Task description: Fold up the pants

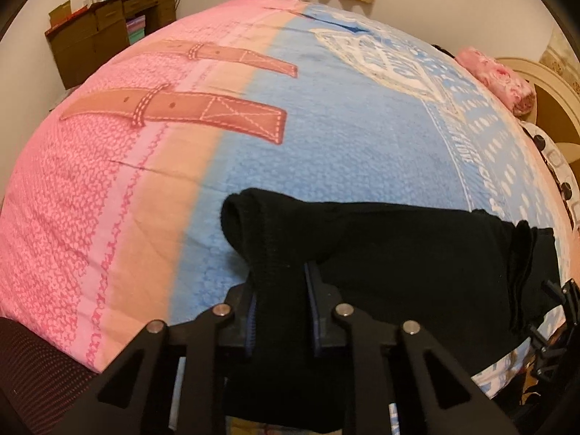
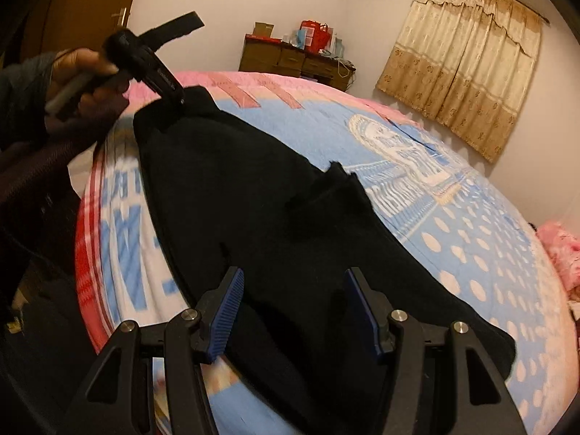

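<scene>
Black pants (image 1: 398, 253) lie stretched along the near edge of a bed with a pink and blue printed cover (image 1: 326, 127). My left gripper (image 1: 281, 279) is shut on a bunched end of the pants, and the cloth fills the gap between its blue pads. In the right wrist view the pants (image 2: 253, 199) run from the near edge to the far left. There a hand (image 2: 83, 76) holds the left gripper (image 2: 174, 98) on their end. My right gripper (image 2: 293, 272) is open just above the near part of the pants, with its pads apart from the cloth.
The bed cover (image 2: 453, 235) spreads wide beyond the pants. A brown cabinet (image 2: 290, 58) with bags on top stands against the far wall. A pink pillow (image 1: 496, 79) lies by the headboard (image 1: 543, 87). A curtain (image 2: 464, 54) hangs on the right and a door (image 2: 90, 7) is on the left.
</scene>
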A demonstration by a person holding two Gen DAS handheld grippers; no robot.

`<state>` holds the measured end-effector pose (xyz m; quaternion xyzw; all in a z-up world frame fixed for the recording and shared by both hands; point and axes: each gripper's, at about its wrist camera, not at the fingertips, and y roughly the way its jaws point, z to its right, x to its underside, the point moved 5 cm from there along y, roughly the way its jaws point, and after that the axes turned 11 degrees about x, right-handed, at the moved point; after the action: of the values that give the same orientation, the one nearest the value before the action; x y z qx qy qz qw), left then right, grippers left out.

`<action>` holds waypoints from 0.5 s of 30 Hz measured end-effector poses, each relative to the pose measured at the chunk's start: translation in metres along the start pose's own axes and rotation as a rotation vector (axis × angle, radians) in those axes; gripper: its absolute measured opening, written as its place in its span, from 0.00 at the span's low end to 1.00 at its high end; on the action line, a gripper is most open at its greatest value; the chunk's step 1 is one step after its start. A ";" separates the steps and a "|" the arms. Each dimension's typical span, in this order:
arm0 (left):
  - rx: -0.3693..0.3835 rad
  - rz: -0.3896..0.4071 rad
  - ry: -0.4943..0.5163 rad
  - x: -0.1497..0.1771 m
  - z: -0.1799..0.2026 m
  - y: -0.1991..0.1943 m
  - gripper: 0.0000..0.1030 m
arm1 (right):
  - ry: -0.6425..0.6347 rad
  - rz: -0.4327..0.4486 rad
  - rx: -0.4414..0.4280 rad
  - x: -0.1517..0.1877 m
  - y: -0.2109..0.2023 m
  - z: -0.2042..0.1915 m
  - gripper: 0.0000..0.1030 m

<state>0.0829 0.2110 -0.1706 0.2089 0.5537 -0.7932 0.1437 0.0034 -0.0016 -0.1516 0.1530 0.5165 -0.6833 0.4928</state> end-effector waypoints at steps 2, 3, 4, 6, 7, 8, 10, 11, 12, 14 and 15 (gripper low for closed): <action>0.019 0.004 -0.013 -0.003 -0.005 0.002 0.22 | 0.041 0.015 0.024 0.009 -0.012 0.015 0.57; 0.030 0.006 -0.026 -0.003 -0.007 0.002 0.22 | 0.076 0.016 0.040 0.013 -0.017 0.024 0.57; 0.044 0.010 -0.042 -0.004 -0.009 0.001 0.22 | 0.105 0.016 0.062 0.016 -0.020 0.034 0.57; 0.061 0.022 -0.061 -0.005 -0.012 0.000 0.21 | 0.186 0.013 0.154 0.025 -0.025 0.065 0.57; 0.066 0.028 -0.069 -0.005 -0.013 -0.001 0.21 | 0.218 -0.008 0.192 0.029 -0.023 0.079 0.57; 0.069 0.035 -0.076 -0.005 -0.015 -0.002 0.21 | 0.244 -0.062 0.231 0.037 -0.015 0.094 0.57; 0.071 0.044 -0.087 -0.005 -0.016 -0.003 0.21 | 0.265 -0.116 0.283 0.046 -0.005 0.109 0.57; 0.072 0.047 -0.087 -0.005 -0.016 -0.004 0.21 | 0.274 -0.148 0.291 0.052 0.001 0.115 0.57; 0.071 0.048 -0.087 -0.006 -0.016 -0.003 0.21 | 0.269 -0.188 0.285 0.058 0.006 0.117 0.57; 0.067 0.050 -0.085 -0.004 -0.016 -0.004 0.21 | 0.235 -0.217 0.344 0.065 0.007 0.121 0.57; 0.063 0.050 -0.081 -0.004 -0.016 -0.004 0.21 | 0.230 -0.228 0.352 0.067 0.007 0.124 0.56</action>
<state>0.0875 0.2271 -0.1702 0.1947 0.5165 -0.8144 0.1791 0.0148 -0.1422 -0.1513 0.2541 0.4562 -0.7921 0.3161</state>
